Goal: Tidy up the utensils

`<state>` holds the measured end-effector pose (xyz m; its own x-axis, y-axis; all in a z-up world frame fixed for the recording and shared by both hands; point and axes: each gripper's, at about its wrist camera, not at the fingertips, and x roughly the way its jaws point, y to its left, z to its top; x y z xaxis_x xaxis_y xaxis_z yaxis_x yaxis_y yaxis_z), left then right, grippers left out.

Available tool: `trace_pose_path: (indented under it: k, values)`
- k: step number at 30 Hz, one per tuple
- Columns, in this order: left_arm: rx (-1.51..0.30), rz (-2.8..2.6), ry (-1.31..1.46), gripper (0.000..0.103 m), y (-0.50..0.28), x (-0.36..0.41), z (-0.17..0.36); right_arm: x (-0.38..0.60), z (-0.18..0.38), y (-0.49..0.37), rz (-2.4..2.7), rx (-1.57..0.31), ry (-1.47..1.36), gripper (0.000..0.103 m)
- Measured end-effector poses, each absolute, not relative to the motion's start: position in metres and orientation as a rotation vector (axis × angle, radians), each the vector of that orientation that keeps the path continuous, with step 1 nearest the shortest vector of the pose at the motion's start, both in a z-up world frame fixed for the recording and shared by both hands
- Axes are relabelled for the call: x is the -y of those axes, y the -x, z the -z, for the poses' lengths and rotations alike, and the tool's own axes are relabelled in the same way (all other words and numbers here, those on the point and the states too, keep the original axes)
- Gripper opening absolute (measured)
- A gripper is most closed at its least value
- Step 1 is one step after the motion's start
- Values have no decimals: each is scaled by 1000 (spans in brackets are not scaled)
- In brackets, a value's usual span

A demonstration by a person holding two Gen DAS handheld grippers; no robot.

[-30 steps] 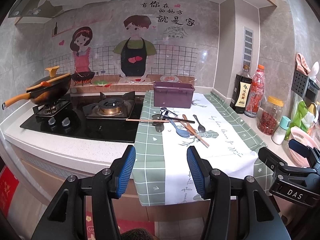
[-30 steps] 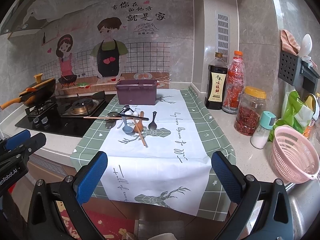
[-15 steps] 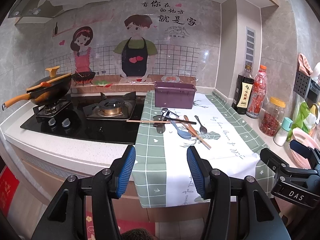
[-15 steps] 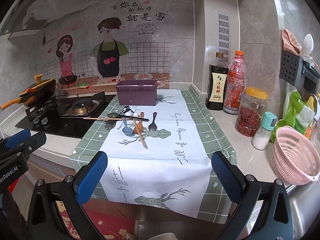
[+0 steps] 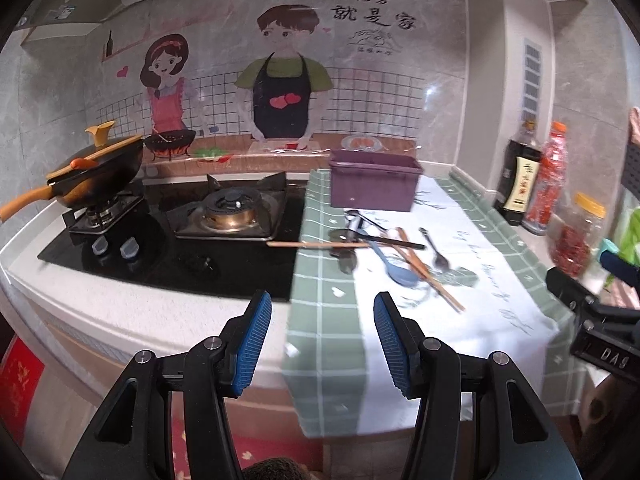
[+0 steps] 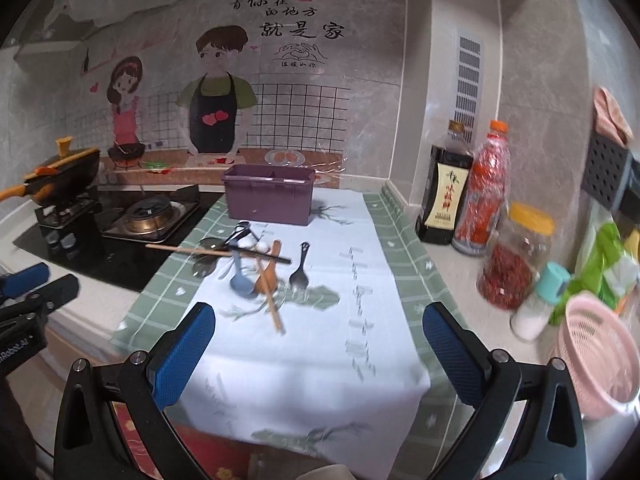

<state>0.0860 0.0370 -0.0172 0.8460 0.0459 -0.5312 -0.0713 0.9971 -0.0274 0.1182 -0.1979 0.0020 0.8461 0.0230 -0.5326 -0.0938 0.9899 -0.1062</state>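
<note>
- Utensil pile (image 6: 252, 258) lies mid-counter on the green-and-white cloth (image 6: 360, 280), just in front of the purple bin (image 6: 269, 194): blue spoon (image 6: 240, 280), wooden spoon (image 6: 267, 276), small black fork (image 6: 300, 270), chopsticks (image 5: 316, 244) crossing the heap, plus metal pieces too tangled to name. One chopstick end pokes out over the black gas hob (image 5: 168, 240).
- Change vs. a sec ago: pile and bin look a bit nearer and larger in both wrist views, frames slightly blurred; so both grippers have eased fwd toward the counter. Nothing in the pile has shifted.
- Meaning for task: sorting not begun; bin appears empty from here, though its inside is mostly hidden. Approach phase, likely first pick next.
- Left gripper (image 5: 322, 340): held low at the counter's front edge, level, aimed at the cloth's left border; jaws spread partway, nothing between them.
- Right gripper (image 6: 318, 356): also low at the cloth's near hem, aimed straight up the cloth; jaws spread wide, nothing held.
- Around: wok (image 5: 96, 176) on left burner; soy sauce bottle (image 6: 446, 192), chili jar (image 6: 512, 256), pink colander (image 6: 600, 352) at right.
</note>
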Motion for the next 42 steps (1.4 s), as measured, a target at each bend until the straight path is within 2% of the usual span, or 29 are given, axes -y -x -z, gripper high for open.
trace_pose_path:
  k: [10,11,15,16,24,32,38,40,41,42]
  values:
    - [-651,6,104,54,-181,-102,24,159,13,-241,-264,-712,151,101]
    - [-654,7,132,54,-187,-112,23,153,16,-251,-279,-729,165,95]
    - [-653,-24,177,55,-204,-144,20,129,31,-295,-359,-834,222,56]
    - [-651,-41,181,55,-207,-151,19,125,35,-305,-359,-853,243,54]
    - [-623,-20,195,58,-229,-181,11,79,56,-357,-572,-953,380,55]
    - [-686,-87,253,58,-230,-193,25,28,90,-388,-742,-980,543,53]
    - [-693,-126,257,59,-218,-195,29,8,110,-413,-832,-1030,561,47]
    - [-692,-116,259,58,-218,-195,27,10,115,-419,-816,-1062,555,40]
    - [-695,-104,252,58,-220,-193,27,13,115,-420,-802,-1067,543,33]
    - [-696,-90,244,58,-223,-191,26,18,112,-421,-788,-1082,513,32]
